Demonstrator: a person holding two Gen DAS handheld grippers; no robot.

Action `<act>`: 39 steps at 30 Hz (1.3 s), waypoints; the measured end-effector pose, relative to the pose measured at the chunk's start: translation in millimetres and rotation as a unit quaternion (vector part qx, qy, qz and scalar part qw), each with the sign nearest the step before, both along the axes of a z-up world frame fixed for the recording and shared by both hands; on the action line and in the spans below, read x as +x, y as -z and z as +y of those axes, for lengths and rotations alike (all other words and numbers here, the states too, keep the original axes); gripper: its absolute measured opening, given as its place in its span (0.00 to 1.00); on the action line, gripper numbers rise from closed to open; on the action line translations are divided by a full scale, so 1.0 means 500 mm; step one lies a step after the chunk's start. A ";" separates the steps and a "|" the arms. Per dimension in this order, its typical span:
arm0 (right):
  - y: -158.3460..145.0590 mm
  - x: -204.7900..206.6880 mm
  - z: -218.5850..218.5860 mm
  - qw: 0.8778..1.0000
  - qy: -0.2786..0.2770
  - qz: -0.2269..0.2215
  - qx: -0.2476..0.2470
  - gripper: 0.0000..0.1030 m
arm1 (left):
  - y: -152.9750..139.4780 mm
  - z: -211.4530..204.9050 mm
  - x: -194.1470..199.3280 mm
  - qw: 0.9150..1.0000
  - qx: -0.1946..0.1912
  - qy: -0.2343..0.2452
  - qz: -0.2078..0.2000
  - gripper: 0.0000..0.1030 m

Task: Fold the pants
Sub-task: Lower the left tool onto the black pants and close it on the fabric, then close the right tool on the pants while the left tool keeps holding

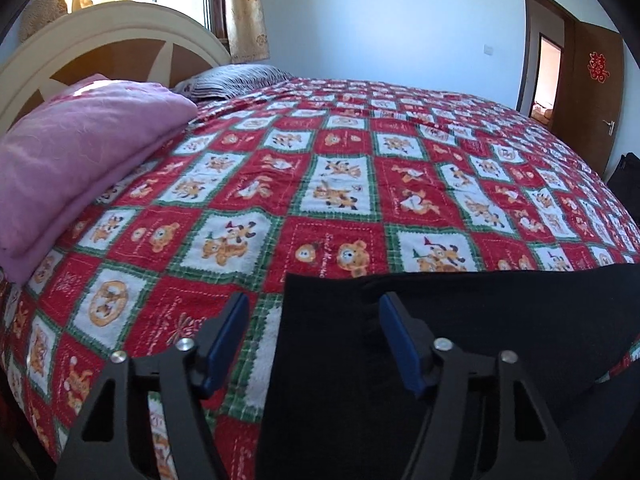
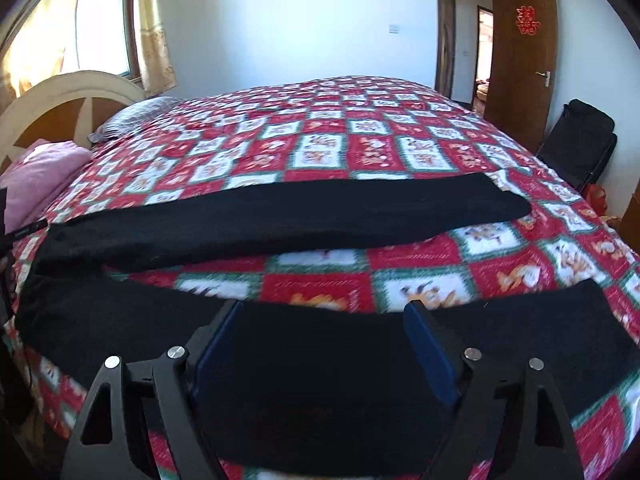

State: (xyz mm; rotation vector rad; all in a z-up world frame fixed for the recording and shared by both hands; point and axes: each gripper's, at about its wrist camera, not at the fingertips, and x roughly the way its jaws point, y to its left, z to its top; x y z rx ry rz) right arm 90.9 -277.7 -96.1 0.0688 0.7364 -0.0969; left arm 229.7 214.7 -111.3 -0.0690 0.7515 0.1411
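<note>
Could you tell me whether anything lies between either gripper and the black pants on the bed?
Nothing visible does. The left gripper hangs open over the pants at their end, the right gripper open over the near leg. The pink blanket lies apart by the headboard.

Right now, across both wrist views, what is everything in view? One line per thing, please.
pants: 1, black, spread flat across the near side of the bed, two legs apart
bedspread: 1, red, white and green checks with cartoon animals, covering the bed
folded blanket: 1, pink, on the bed by the headboard
pillow: 1, striped grey, at the head of the bed
headboard: 1, cream and brown, arched
curtains: yellow patterned, beside the window
door: 1, brown, open, red paper ornament on it
folding chair: 1, black, against the wall by the door
left gripper: jaws open over the pants' edge
right gripper: jaws open over the near leg
</note>
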 end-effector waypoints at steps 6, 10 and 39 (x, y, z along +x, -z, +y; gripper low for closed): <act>-0.011 0.052 -0.067 0.999 0.035 0.000 -0.006 0.80 | 0.024 0.015 0.045 1.000 -0.012 0.005 0.021 0.45; -0.011 0.083 -0.117 0.999 0.053 0.005 -0.003 0.80 | 0.039 0.020 0.062 0.999 -0.018 0.008 0.038 0.27; 0.037 0.413 -0.546 0.981 0.153 0.101 0.060 0.68 | 0.049 0.012 0.075 0.999 -0.001 0.016 0.040 0.17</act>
